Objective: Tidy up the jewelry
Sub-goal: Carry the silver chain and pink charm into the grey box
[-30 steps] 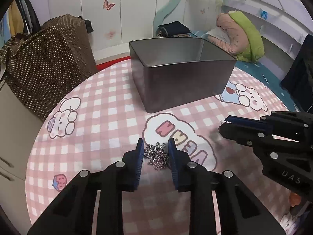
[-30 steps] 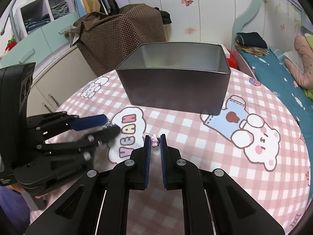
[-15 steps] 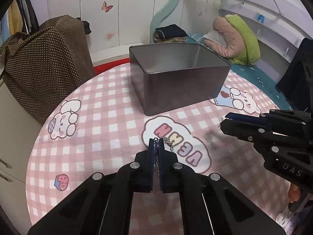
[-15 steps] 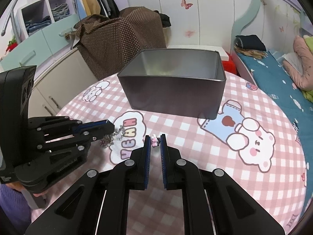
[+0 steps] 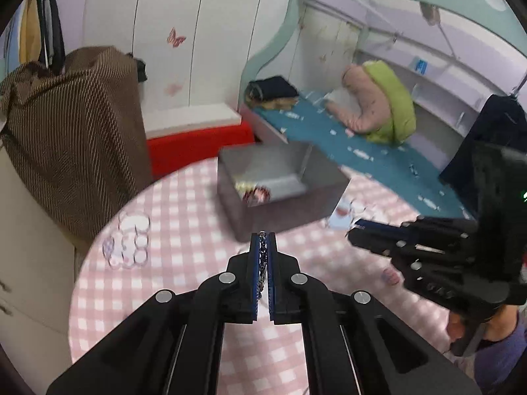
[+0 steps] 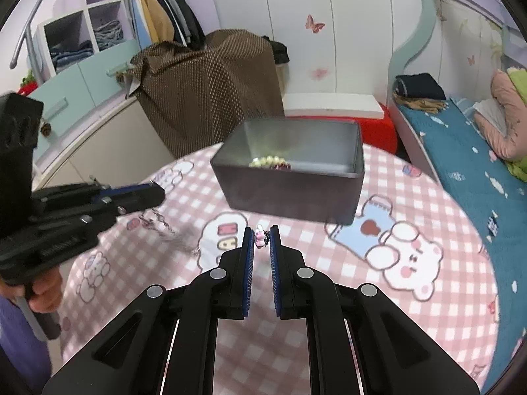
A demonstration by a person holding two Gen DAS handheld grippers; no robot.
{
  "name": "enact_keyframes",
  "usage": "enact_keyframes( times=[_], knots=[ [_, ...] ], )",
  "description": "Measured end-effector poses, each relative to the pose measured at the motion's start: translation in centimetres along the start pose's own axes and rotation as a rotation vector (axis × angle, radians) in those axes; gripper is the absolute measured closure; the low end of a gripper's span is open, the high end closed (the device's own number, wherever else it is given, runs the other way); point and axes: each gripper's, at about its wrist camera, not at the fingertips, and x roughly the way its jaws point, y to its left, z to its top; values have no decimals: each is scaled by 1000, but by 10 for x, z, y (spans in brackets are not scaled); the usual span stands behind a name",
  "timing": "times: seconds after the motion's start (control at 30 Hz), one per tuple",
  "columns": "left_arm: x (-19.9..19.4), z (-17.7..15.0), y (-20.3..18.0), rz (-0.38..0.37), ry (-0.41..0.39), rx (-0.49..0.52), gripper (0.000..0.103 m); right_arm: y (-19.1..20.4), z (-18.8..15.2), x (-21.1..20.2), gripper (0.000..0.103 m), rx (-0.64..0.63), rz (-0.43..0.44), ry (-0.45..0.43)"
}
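A grey metal tin [image 5: 313, 197] [image 6: 290, 194] stands on the round pink checked table [image 6: 428, 312], with beads and other jewelry [image 6: 268, 162] inside. My left gripper [image 5: 262, 235] is shut on a silver chain [image 5: 262, 263], raised above the table in front of the tin. In the right wrist view the chain [image 6: 164, 227] dangles below the left gripper [image 6: 158, 194]. My right gripper [image 6: 262, 232] is shut on a small pink and white charm [image 6: 260, 237], held above the table before the tin.
A brown dotted cover [image 6: 210, 89] drapes furniture behind the table. A red seat [image 5: 197, 144] and a bed with blue sheet [image 6: 467, 151] lie beyond. The table edge [image 5: 82, 263] curves on the left. Cabinets [image 6: 82, 98] stand at the left.
My left gripper closed on the chain and lifted it off the table. Both grippers rose, and the tin's inside came into view. The right gripper kept the charm.
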Motion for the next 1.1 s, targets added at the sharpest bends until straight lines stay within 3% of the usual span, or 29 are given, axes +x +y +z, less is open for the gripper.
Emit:
enact_keyframes(
  times=[0.2, 0.4, 0.8, 0.9, 1.1],
  knots=[
    [-14, 33, -12, -14, -58, 33, 100, -4, 23, -15, 92, -2, -4, -52],
    [-5, 70, -28, 1, -90, 71, 100, -16, 50, -21, 92, 15, -8, -97],
    [24, 110, -23, -15, -114, 29, 100, -38, 76, 2, 92, 40, -11, -103],
    [38, 107, -22, -12, -89, 43, 100, -42, 77, 10, 92, 48, -6, -95],
    [83, 86, -10, -26, 40, 16, 99, -49, 74, 34, 92, 72, 12, -53]
  ],
)
